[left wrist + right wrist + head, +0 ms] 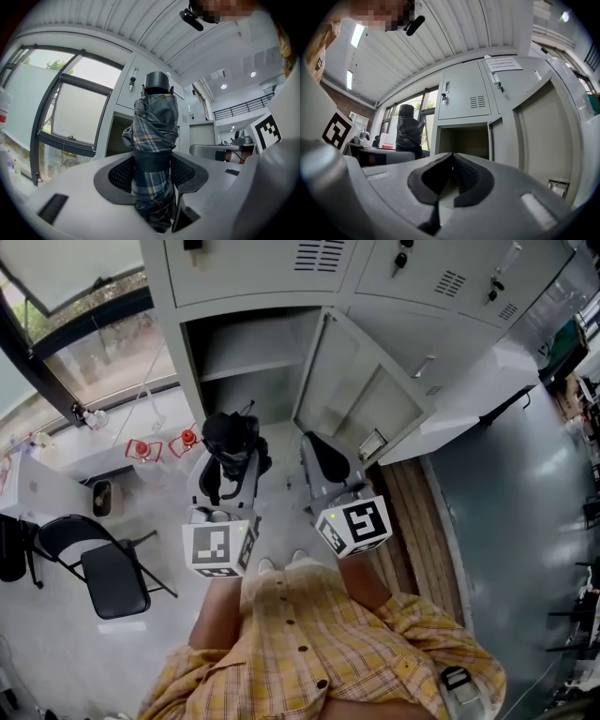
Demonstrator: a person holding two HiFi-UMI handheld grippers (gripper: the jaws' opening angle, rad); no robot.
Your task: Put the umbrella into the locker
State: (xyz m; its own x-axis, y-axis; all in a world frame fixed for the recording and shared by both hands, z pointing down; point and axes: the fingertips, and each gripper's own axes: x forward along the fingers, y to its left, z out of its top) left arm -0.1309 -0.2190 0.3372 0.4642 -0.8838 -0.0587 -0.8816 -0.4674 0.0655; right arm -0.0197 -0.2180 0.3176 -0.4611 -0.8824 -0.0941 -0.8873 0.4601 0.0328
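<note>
Two grippers face the open locker [264, 341], which lies at twelve o'clock from them in the head view. The left gripper [152, 172] is clamped on the strapped middle of the folded umbrella [155, 119] and holds it upright, while the right gripper [450, 179], at its three o'clock, has its jaws pressed together on nothing. I judge the umbrella light, with soft, slightly slippery cloth over a stiff core, so this strapped middle seems a better hold than the loose folds.
</note>
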